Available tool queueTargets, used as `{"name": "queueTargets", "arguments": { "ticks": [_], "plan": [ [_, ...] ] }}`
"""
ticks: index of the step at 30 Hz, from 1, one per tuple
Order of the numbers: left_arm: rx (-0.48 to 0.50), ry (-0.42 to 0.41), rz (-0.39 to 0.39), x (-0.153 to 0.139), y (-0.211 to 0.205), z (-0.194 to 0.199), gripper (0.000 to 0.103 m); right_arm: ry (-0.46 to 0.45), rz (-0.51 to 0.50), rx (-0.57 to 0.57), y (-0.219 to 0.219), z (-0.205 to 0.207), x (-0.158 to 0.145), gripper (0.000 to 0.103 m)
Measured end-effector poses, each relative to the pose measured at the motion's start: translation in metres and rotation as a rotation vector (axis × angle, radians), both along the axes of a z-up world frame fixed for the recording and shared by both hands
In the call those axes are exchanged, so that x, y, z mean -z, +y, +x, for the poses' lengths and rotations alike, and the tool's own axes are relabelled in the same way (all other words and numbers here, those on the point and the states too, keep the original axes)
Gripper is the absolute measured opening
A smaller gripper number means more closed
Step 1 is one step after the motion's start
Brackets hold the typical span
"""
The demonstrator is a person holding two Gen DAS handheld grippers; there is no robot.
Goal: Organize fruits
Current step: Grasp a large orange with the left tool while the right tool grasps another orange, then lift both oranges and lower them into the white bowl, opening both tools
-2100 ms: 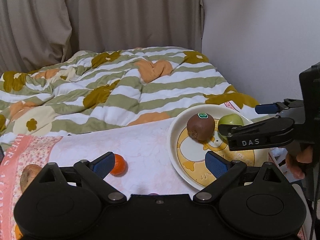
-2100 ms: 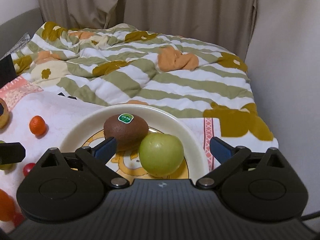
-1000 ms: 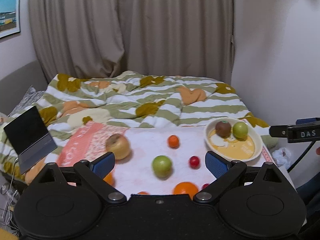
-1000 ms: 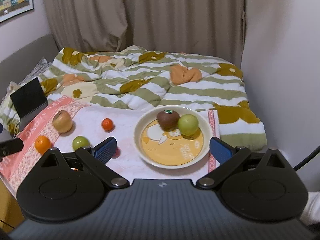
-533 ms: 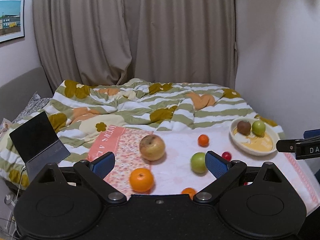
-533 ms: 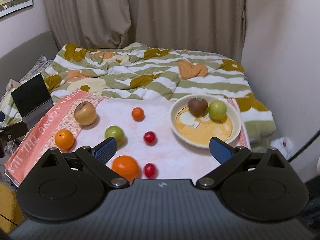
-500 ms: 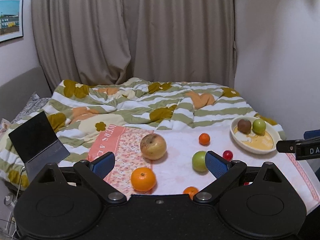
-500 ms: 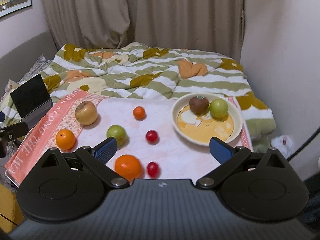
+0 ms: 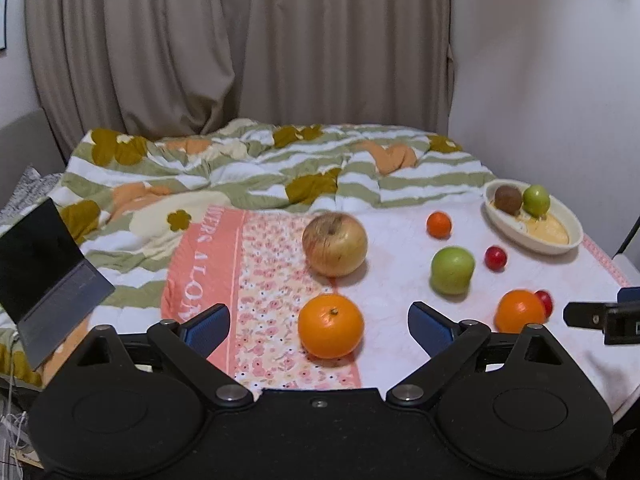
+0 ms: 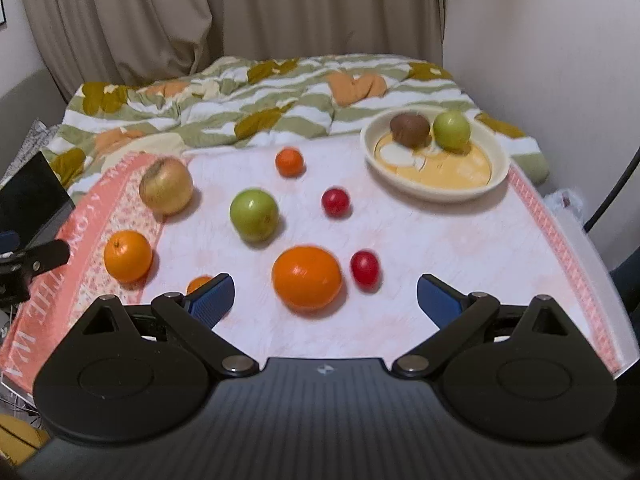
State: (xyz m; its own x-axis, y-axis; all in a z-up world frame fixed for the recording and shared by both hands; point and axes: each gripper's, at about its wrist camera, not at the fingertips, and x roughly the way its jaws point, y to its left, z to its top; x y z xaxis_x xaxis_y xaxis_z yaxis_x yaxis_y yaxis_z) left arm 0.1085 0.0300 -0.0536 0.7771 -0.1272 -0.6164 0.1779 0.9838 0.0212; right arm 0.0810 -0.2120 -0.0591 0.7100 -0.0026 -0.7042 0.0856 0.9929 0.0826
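Both grippers hang back at the near edge of the table, and both are empty. The left gripper (image 9: pixel 318 326) has its blue pads spread wide, an orange (image 9: pixel 330 326) sitting on the cloth in line with the gap but not touched. The right gripper (image 10: pixel 325 294) is just as wide open, with the bigger orange (image 10: pixel 306 276) ahead of it between the fingers, also untouched.

The plate (image 10: pixel 498 178) sits at the far right and already carries a kiwi (image 10: pixel 409 129) and a small green apple (image 10: pixel 452 129), side by side. Everything else is loose on the cloth: a yellowish apple (image 10: pixel 166 186) at the left, a green apple (image 10: pixel 253 214) in the middle, a small tangerine (image 10: pixel 289 161) further back, two cherry tomatoes (image 10: pixel 336 201) and another small orange half hidden behind the right gripper's left finger.

I'd judge the oranges firm and a little heavy, round enough to roll, so take them across the widest middle. The tomatoes look slick and soft; those want a gentle squeeze.

The surface is a pale tablecloth (image 10: pixel 420 248) with a pink floral border, flat but soft. Beyond it lies a striped duvet (image 9: pixel 256 176), then curtains; a laptop (image 9: pixel 44 268) stands open at the far left.
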Motion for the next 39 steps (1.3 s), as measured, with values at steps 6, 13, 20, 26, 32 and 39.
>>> {"name": "queueTargets", "arguments": {
  "ticks": [6,13,20,26,32,39],
  "plan": [
    [0.024,0.058,-0.024,0.031,0.004,0.03,0.092,0.009,-0.002,0.022,0.013,0.011,0.029,0.103],
    [0.058,0.12,-0.019,0.056,-0.004,0.058,0.083,0.03,0.013,0.028,0.017,0.033,0.054,0.103],
    [0.069,0.16,0.007,0.068,-0.012,0.073,0.072,0.045,0.03,0.033,0.015,0.046,0.063,0.101],
    [0.074,0.182,0.002,0.071,-0.011,0.077,0.064,0.054,0.044,0.026,0.013,0.054,0.065,0.093],
    [0.069,0.184,-0.004,0.07,-0.009,0.073,0.064,0.06,0.043,0.024,0.014,0.061,0.068,0.086],
    [0.065,0.19,-0.014,0.068,-0.005,0.068,0.063,0.055,0.031,0.042,0.014,0.066,0.071,0.076]
  ]
}}
